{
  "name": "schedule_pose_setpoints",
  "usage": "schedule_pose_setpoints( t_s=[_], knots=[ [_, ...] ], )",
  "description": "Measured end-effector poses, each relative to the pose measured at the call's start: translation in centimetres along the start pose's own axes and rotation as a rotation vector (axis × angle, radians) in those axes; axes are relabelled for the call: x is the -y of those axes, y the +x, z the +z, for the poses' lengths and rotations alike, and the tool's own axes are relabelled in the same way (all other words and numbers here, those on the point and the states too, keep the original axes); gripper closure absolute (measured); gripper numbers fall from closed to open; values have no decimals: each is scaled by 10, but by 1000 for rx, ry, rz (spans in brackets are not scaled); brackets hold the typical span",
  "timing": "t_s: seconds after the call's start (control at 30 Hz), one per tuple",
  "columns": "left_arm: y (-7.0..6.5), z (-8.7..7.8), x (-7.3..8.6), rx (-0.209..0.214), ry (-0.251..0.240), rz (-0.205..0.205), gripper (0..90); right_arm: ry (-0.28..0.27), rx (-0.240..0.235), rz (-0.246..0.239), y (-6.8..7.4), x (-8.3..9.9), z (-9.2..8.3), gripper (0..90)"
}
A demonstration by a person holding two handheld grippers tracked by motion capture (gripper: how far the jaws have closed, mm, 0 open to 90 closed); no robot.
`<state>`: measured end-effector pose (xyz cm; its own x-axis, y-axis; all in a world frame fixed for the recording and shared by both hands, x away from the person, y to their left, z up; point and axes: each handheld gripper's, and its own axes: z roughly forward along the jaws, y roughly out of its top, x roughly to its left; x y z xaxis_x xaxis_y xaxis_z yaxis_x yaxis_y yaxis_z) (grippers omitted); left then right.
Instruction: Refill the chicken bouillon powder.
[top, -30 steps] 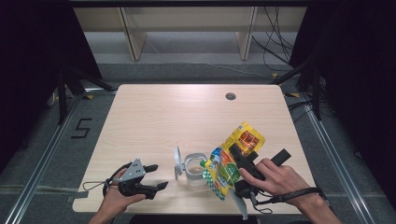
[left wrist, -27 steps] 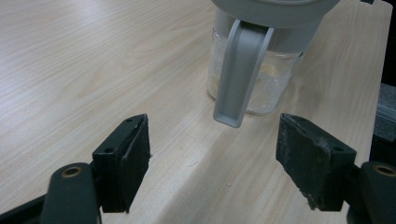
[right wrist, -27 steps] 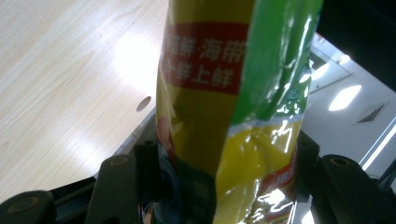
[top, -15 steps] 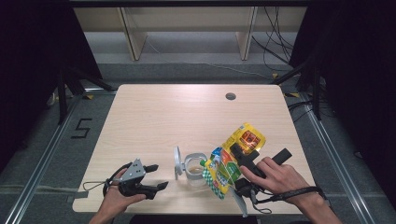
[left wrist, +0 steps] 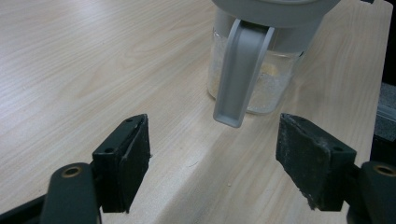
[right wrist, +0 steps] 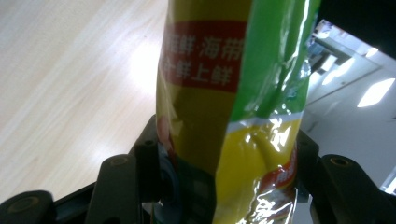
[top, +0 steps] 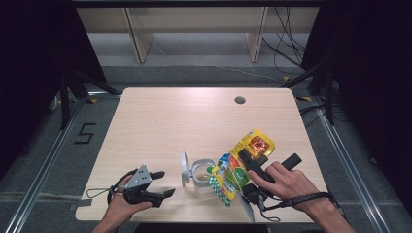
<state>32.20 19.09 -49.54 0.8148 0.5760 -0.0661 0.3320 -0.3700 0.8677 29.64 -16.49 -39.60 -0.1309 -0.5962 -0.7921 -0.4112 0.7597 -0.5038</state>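
High view: right gripper point(top: 241, 167) clamped on crinkly yellow-and-green plastic seasoning pouch point(top: 239, 167), pouch tilted with its lower end over the mouth of the small clear glass jar point(top: 200, 173). Jar upright near the front edge of the light wooden table point(top: 194, 116), grey hinged lid point(top: 184, 168) swung open and standing on edge at its left. Pale contents in the jar; kind not discernible. Left gripper point(top: 163, 183) low on the table well left of the jar, jaws apart, nothing between them, aimed toward the jar. Small round hole point(top: 239, 100) in the tabletop toward the far side.

Left gripper view: black pads point(left wrist: 128, 161) spread wide, empty, tabletop showing in the gap. Jar point(left wrist: 261, 70) straight ahead, just beyond the jaws, untouched. Grey lid latch point(left wrist: 238, 74) hanging down the jar's front wall. Pale yellowish granules low inside the glass, fine grains clinging to the wall.

Right gripper view: jaws pressed on the pouch point(right wrist: 233, 107) from both sides, film creased and bulging between the pads point(right wrist: 149, 163). Red band with white printed characters across the pouch's upper part, yellow below, green along one edge. Table beneath at left.
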Motion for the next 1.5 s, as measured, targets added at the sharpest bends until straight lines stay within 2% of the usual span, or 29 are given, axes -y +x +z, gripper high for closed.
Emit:
schedule_pose_setpoints(
  t_s=[0.1, 0.13, 0.17, 0.2, 0.47, 0.5, 0.53, 0.57, 0.67, 0.7, 0.73, 0.83, 0.87, 0.9, 0.93, 0.97, 1.03, 1.07, 1.1, 1.13, 1.17, 1.2, 1.27, 1.3, 1.33, 1.37, 1.4, 1.43, 1.5],
  knots=[
    [0, 0, 0, 9, -9, 1, 256, -8, -5, 12, -1, 1, 4, 469],
    [0, 0, 0, 5, -3, -15, 256, -7, -43, 22, -1, 2, 5, 469],
    [0, 1, 0, 4, -5, -15, 257, -21, -49, 7, -4, 2, 7, 470],
    [0, 1, 0, 6, -4, -13, 257, -29, -63, 57, -2, 2, 8, 469],
    [-1, 1, 0, 8, -8, -15, 257, -1, -90, 60, -9, -1, 13, 470],
    [-1, 1, 0, 6, -14, -8, 257, 26, -107, 129, -5, -1, 12, 470],
    [0, 0, 0, 7, -14, -3, 257, 20, -127, 191, -3, -2, 12, 470],
    [1, -1, 0, -4, 7, 17, 256, -28, -114, 143, -8, -2, 16, 470],
    [0, 0, 0, -1, -2, -3, 257, -37, -135, 121, -11, -1, 18, 471],
    [0, 0, 0, 4, -6, -13, 257, -35, -133, 126, -11, -2, 17, 471],
    [0, 0, 0, 5, -5, -9, 257, -28, -126, 167, -9, -2, 17, 472],
    [-1, 1, 0, 7, -9, -13, 257, -33, -121, 131, -11, -4, 17, 472],
    [-1, 1, 0, 7, -14, -18, 256, -6, -123, 153, -9, -5, 14, 472],
    [-1, 1, 0, 8, -13, -18, 257, -37, -109, 81, -14, -6, 16, 472],
    [0, 0, 0, -1, 4, 3, 257, -22, -116, 111, -12, -6, 15, 472],
    [1, 0, 0, -2, 12, 9, 256, 6, -125, 105, -13, -5, 13, 472],
    [1, 0, 0, -1, 10, 10, 257, 5, -126, 54, -17, -7, 14, 472],
    [1, 0, 0, -2, 15, 13, 256, 43, -131, 79, -15, -9, 12, 472],
    [0, 1, 0, 7, -2, -7, 256, 38, -123, 75, -15, -10, 13, 472],
    [0, 1, 0, 5, -1, -2, 256, 77, -146, 132, -12, -12, 12, 472],
    [1, 0, 0, 0, 12, 10, 257, 70, -145, 131, -13, -11, 13, 472],
    [-1, 1, 0, 9, -12, -10, 257, 63, -143, 121, -14, -10, 13, 472],
    [-1, 1, 0, 7, -12, -9, 256, 59, -138, 108, -15, -11, 14, 472],
    [2, 0, -1, 4, 3, 24, 257, 63, -143, 111, -15, -12, 13, 472],
    [1, 1, 0, 4, 3, 5, 256, 68, -155, 122, -13, -13, 13, 472],
    [-1, 1, 0, 9, -9, -9, 256, 43, -139, 86, -15, -13, 14, 472],
    [0, 0, 0, 0, 8, 10, 256, 64, -151, 125, -13, -13, 13, 472],
    [-2, 1, 0, 7, -11, -7, 256, 64, -152, 138, -12, -14, 13, 472],
    [-1, 1, -1, 10, -11, -6, 256, 37, -141, 105, -14, -17, 14, 472]
  ],
)
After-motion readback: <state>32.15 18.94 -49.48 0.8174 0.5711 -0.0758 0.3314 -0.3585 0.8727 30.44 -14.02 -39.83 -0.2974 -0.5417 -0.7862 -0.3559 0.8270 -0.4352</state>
